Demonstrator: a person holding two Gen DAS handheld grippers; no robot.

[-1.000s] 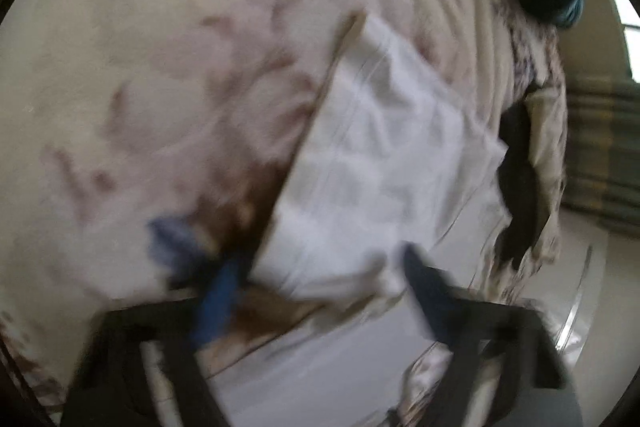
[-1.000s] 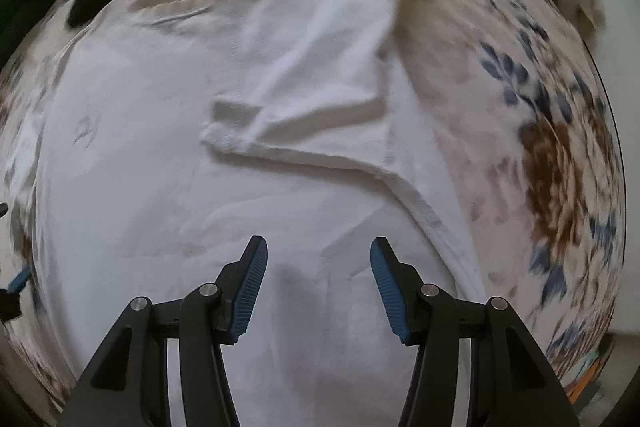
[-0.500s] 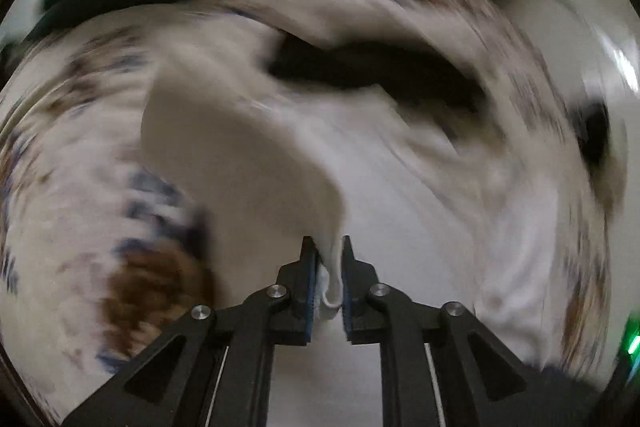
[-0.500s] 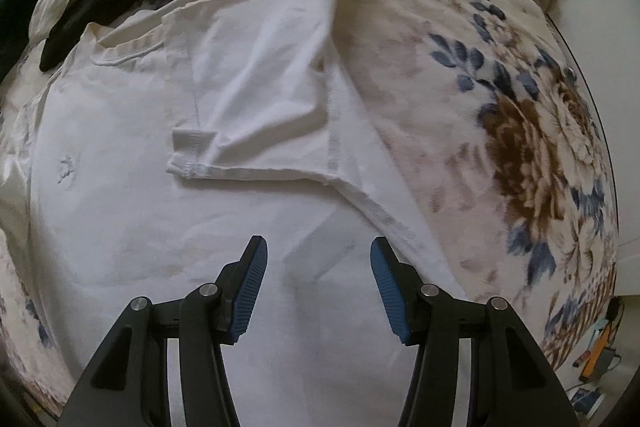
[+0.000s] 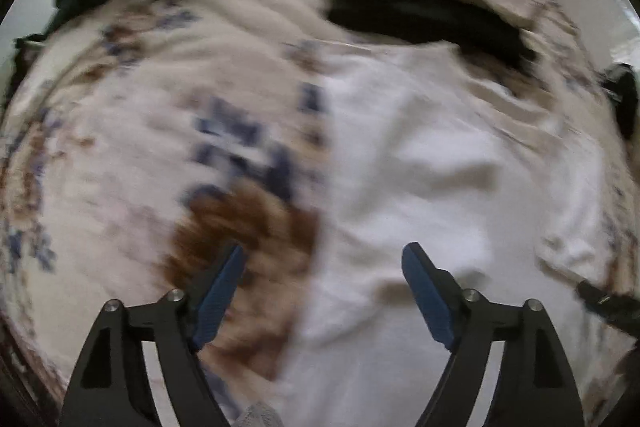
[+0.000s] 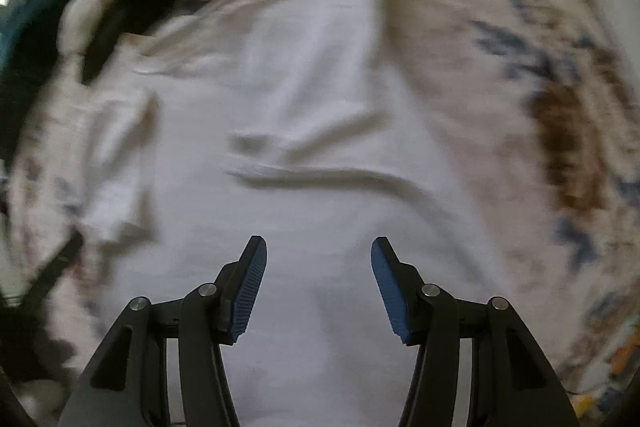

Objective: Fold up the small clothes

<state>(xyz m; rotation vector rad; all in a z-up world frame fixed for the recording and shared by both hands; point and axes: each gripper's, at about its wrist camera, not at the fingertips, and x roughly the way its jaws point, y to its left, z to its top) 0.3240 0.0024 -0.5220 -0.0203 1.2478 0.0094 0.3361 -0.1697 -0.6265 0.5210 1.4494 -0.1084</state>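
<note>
The white cotton T-shirt [image 6: 320, 187] lies flat on the bed's cream quilt with brown and blue flowers [image 5: 120, 147]. I see my left hand-held gripper [image 5: 322, 291] above the shirt's left edge, its jaws opening, with nothing between them. My right hand-held gripper [image 6: 318, 283] hangs half open over the shirt's middle, empty too. A sleeve is folded over the shirt, farther up from it.
</note>
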